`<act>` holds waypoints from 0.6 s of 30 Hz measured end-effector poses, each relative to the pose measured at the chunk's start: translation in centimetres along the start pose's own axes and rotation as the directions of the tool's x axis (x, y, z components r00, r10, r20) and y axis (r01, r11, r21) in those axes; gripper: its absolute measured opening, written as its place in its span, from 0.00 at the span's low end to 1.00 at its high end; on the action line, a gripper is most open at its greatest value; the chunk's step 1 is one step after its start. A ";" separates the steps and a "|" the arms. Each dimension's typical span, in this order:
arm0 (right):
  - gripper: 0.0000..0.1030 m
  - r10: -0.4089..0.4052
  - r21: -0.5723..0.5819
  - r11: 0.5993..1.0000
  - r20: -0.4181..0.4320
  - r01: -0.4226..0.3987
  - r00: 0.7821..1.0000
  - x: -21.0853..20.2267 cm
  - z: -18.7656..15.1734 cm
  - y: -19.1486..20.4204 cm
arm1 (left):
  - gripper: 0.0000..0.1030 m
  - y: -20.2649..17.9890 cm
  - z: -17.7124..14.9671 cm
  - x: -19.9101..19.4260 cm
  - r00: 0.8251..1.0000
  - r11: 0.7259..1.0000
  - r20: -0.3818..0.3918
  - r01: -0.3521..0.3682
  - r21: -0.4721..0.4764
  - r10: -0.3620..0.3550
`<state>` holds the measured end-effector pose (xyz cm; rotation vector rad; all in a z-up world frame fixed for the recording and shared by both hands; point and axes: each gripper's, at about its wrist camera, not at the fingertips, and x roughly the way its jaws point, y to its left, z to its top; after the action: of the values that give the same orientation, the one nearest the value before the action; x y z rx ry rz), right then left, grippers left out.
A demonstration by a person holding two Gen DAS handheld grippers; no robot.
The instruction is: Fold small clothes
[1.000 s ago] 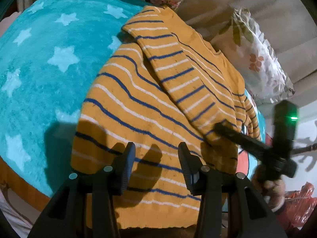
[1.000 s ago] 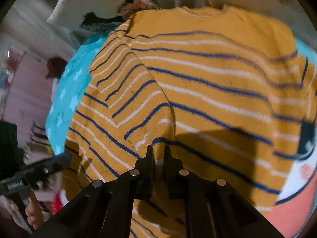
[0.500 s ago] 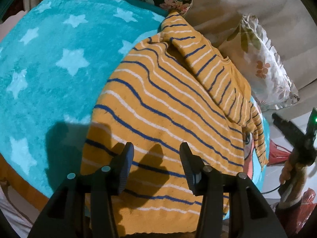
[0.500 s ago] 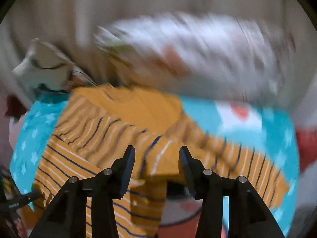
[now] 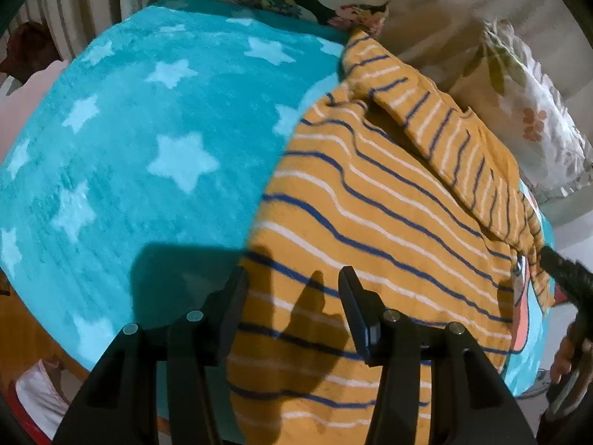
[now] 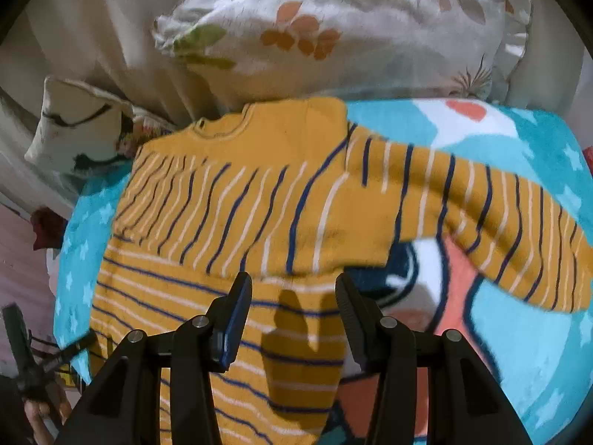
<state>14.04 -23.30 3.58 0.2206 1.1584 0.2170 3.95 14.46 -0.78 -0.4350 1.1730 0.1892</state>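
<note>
The sweater [image 6: 229,230] lies flat on the blanket [image 5: 155,155], collar toward the far edge. One sleeve [image 6: 493,207] extends rightward. Pillows [image 6: 333,29] sit behind the far edge.

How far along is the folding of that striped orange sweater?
Early on. Done: one sleeve lies folded across the sweater body. In hand: nothing; the right tool is open above the fabric, and the left tool is opening over the hem. Left: the other sleeve lies spread on the blanket.
</note>
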 end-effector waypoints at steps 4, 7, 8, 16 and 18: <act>0.50 0.080 -0.023 0.996 -0.029 -0.080 0.996 0.6 -1.1 3.0 | 0.48 0.9 0.8 -0.1 1.000 1.000 -0.002 0.007 -0.001 -0.007; 0.51 0.208 -0.027 0.977 -0.067 -0.210 0.976 2.0 -1.2 7.2 | 0.49 1.5 1.0 -0.4 0.999 1.000 -0.015 0.031 0.005 -0.031; 0.51 0.243 -0.024 0.969 -0.078 -0.246 0.967 2.7 -1.1 8.7 | 0.49 1.7 1.0 -0.5 0.999 0.999 -0.019 0.037 0.008 -0.037; 0.51 0.222 -0.183 0.957 -0.023 -0.223 0.975 7.7 2.8 22.0 | 0.54 5.5 0.2 -1.8 0.995 0.996 -0.053 0.082 0.016 -0.081; 0.51 0.174 -0.228 0.959 -0.004 -0.170 0.985 9.6 4.6 25.2 | 0.54 6.8 0.0 -1.9 0.994 0.996 -0.060 0.090 0.010 -0.089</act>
<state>20.62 3.25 4.05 0.1202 1.0884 0.4985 0.74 20.76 -0.56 -0.4836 1.2101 0.0916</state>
